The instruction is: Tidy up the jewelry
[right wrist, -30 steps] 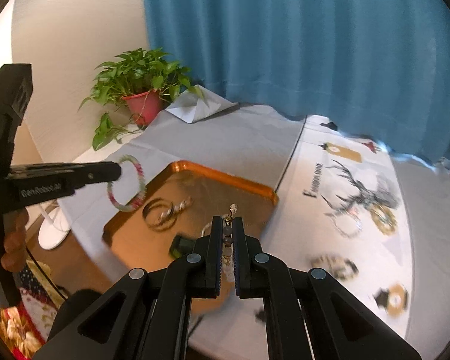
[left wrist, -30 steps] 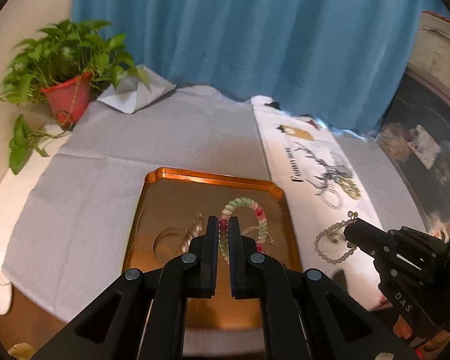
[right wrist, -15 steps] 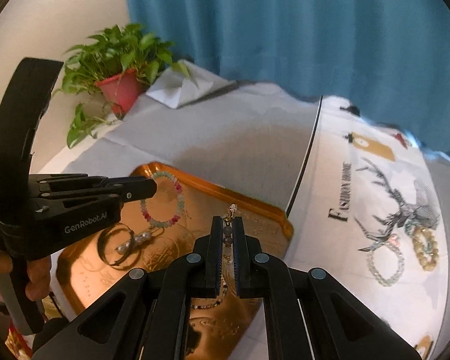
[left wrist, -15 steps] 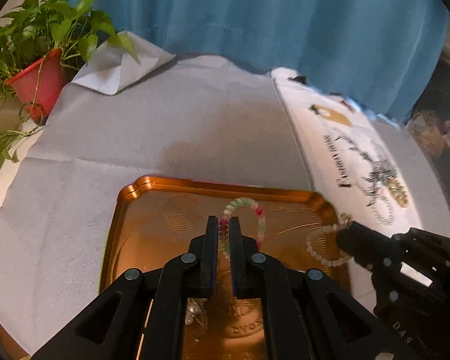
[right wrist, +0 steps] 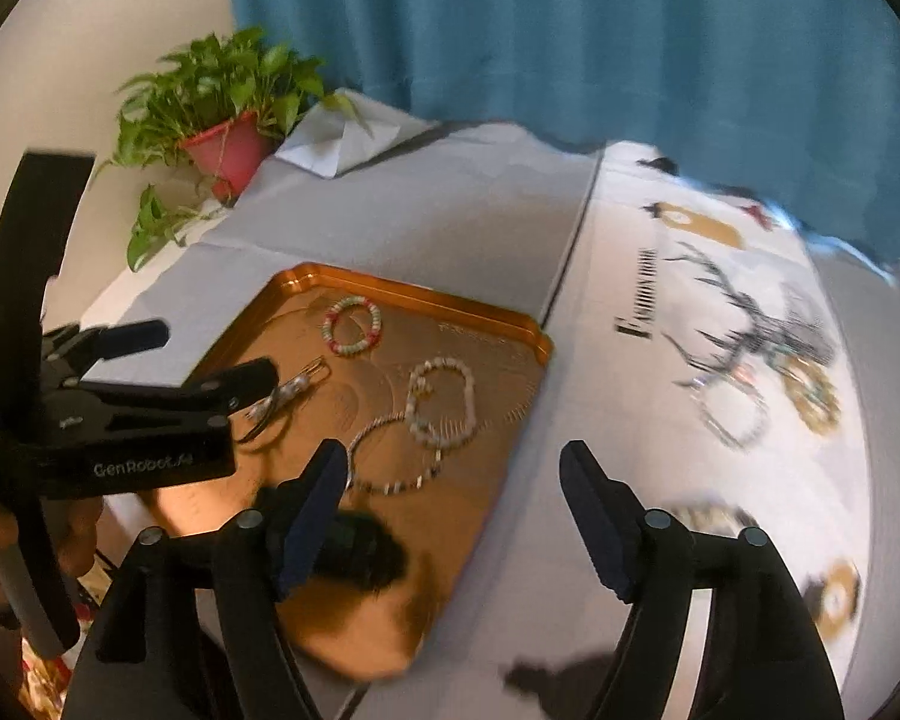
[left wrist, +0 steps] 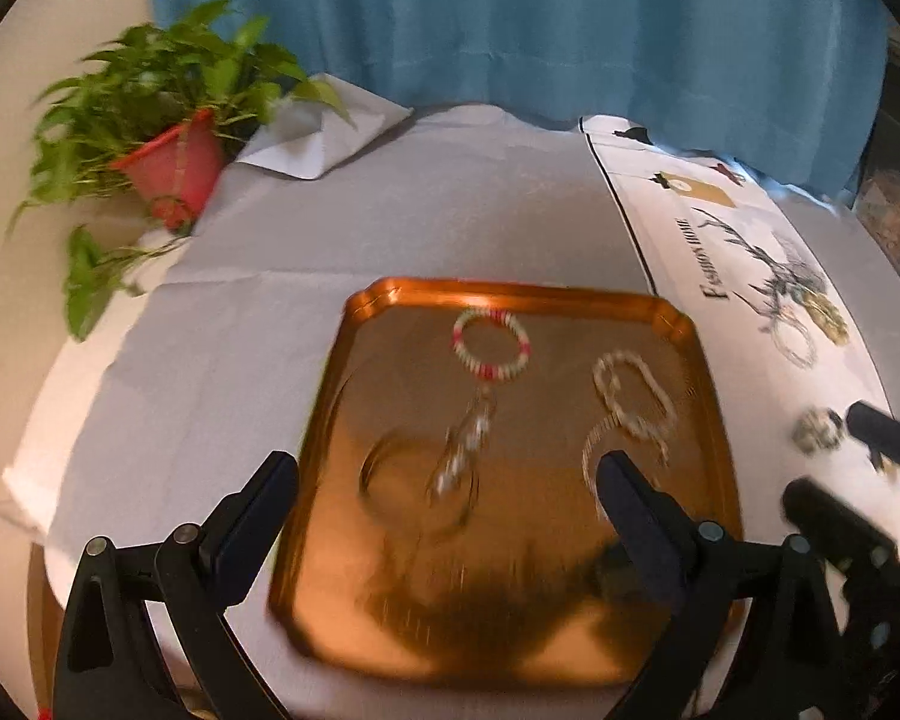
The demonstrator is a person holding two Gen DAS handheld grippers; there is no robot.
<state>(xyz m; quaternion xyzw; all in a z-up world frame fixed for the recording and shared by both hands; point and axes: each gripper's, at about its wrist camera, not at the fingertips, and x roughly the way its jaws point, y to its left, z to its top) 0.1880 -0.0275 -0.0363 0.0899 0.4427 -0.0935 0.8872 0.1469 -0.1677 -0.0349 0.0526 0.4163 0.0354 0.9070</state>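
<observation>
Bracelets [left wrist: 491,345] [left wrist: 630,402], gripped a second ago, are now dropped on the tray [left wrist: 678,324]; both grippers [left wrist: 444,504] [right wrist: 453,498] are seen opening wide, nothing held.

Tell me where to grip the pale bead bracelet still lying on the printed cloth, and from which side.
Grip the pale bead bracelet across one strand of its loop, coming from above. It lies flat on the printed cloth, an open ring, so one finger can drop inside. Blur hides any clasp.

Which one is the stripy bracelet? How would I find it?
Look at the shiny copper tray on the grey cloth. The stripy bracelet lies near the tray's far edge, toward the blue curtain. It is the only ring with pink, green and white beads; the others are pale or metal.
</observation>
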